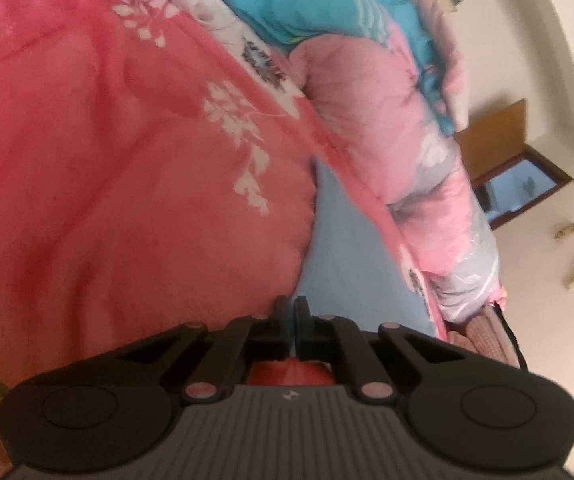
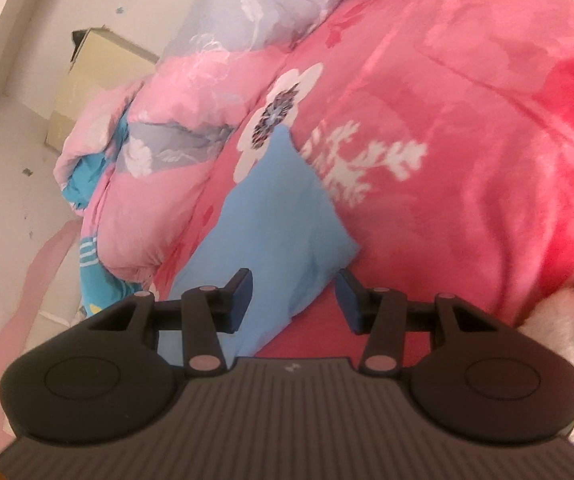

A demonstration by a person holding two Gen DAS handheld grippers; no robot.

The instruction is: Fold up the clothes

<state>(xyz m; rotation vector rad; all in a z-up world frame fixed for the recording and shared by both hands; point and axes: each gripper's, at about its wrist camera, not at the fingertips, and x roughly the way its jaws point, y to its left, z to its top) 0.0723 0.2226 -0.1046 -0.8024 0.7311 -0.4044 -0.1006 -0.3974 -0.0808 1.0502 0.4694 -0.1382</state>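
Blue garment (image 2: pixel 287 216) corner between spread jaws.

Pink floral blanket (image 1: pixel 107 160) covering bed; rolled pink-grey quilt (image 2: pixel 175 92) beside it; brown cardboard box (image 1: pixel 495 140) by wall.

- Your pink blanket (image 2: pixel 467 128): plush fleece, slight sheen.
- Blue garment (image 2: pixel 283 216): smooth, matt woven cloth.
- Quilt (image 1: pixel 371 92): thin, crinkled cotton.
- Your right gripper (image 2: pixel 294 300): matt black plastic, ribbed housing.
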